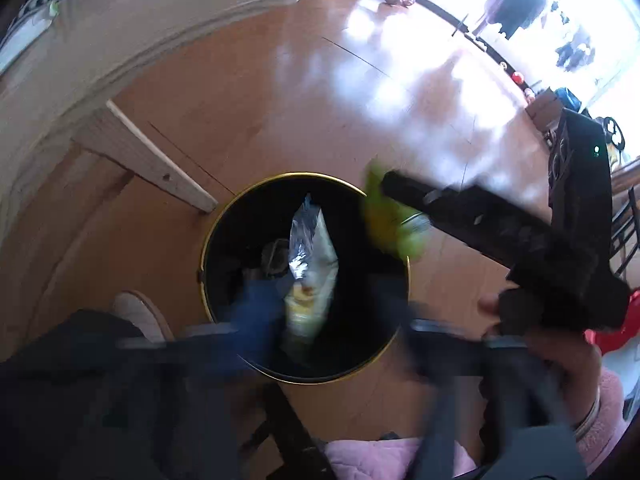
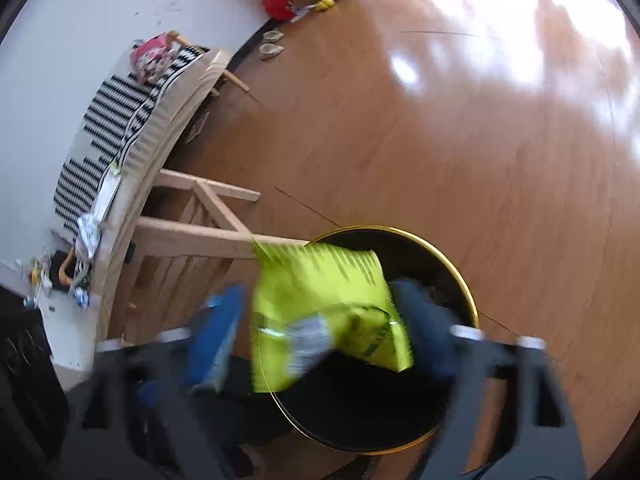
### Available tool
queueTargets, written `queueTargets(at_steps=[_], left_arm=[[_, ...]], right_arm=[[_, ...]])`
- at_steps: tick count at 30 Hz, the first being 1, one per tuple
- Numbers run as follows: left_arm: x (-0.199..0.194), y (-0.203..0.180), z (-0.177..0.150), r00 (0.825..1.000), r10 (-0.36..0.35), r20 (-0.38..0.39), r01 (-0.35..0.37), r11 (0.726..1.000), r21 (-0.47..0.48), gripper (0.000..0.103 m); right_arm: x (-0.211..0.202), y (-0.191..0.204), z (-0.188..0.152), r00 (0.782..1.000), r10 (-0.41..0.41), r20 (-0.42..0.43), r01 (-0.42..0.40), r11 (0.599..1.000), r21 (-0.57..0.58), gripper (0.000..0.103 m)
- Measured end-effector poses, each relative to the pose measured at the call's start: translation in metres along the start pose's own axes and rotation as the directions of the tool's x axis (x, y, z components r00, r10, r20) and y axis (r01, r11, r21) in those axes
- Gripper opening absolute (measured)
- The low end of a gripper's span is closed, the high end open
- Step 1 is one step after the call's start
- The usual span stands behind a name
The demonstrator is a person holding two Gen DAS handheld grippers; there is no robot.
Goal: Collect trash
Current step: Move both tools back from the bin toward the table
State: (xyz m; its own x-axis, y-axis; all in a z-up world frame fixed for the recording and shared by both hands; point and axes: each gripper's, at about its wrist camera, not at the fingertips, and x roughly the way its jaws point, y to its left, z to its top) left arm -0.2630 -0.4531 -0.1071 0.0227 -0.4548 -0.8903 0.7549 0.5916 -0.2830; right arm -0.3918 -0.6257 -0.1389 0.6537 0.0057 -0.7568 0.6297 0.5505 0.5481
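Observation:
A round black bin with a gold rim (image 1: 205, 248) stands on the wood floor; it also shows in the right wrist view (image 2: 472, 300). A pale snack bag with foil lining (image 1: 310, 276) lies in or drops into the bin between my left gripper's (image 1: 320, 312) blurred blue fingers, which stand apart. A lime-green snack bag (image 2: 320, 304) hangs over the bin's rim between my right gripper's (image 2: 320, 320) wide-apart fingers, seemingly loose. It shows as a green blur (image 1: 388, 216) beside the right gripper's black body (image 1: 500, 220).
A light wooden table (image 2: 176, 112) with a black-and-white cloth (image 2: 108, 120) and scattered wrappers (image 2: 88, 232) stands left of the bin. Its leg (image 1: 160, 160) is near the bin. A shoe (image 1: 140, 312) is beside the bin. Glossy floor spreads beyond.

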Motion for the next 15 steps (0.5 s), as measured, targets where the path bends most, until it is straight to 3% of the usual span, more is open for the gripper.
queueTargets(at_steps=[6,9,11,13,15], left_arm=[[-0.037,0.000,0.001,0.989,0.042,0.144,-0.049,0.998,0.046,0.097],[-0.089,0.006,0.013,0.963,0.051,0.263,-0.066,0.997,0.049,0.097],[-0.131,0.019,0.020,0.930,0.093,0.356,-0.110,0.994,0.027,0.097],[-0.179,0.045,0.023,0.874,0.183,0.450,-0.182,0.982,-0.045,0.097],[-0.212,0.080,0.020,0.827,0.297,0.477,-0.256,0.955,-0.150,0.097]], right_arm=[[-0.031,0.002,0.010,0.987,-0.104,0.120,0.109,0.993,-0.033,0.097],[-0.048,0.030,0.010,0.950,-0.163,0.266,0.210,0.964,-0.162,0.097],[-0.051,0.055,0.012,0.934,-0.168,0.316,0.251,0.937,-0.244,0.097],[-0.051,0.076,0.016,0.933,-0.144,0.331,0.245,0.925,-0.290,0.097],[-0.049,0.101,0.020,0.930,-0.119,0.347,0.240,0.913,-0.329,0.097]])
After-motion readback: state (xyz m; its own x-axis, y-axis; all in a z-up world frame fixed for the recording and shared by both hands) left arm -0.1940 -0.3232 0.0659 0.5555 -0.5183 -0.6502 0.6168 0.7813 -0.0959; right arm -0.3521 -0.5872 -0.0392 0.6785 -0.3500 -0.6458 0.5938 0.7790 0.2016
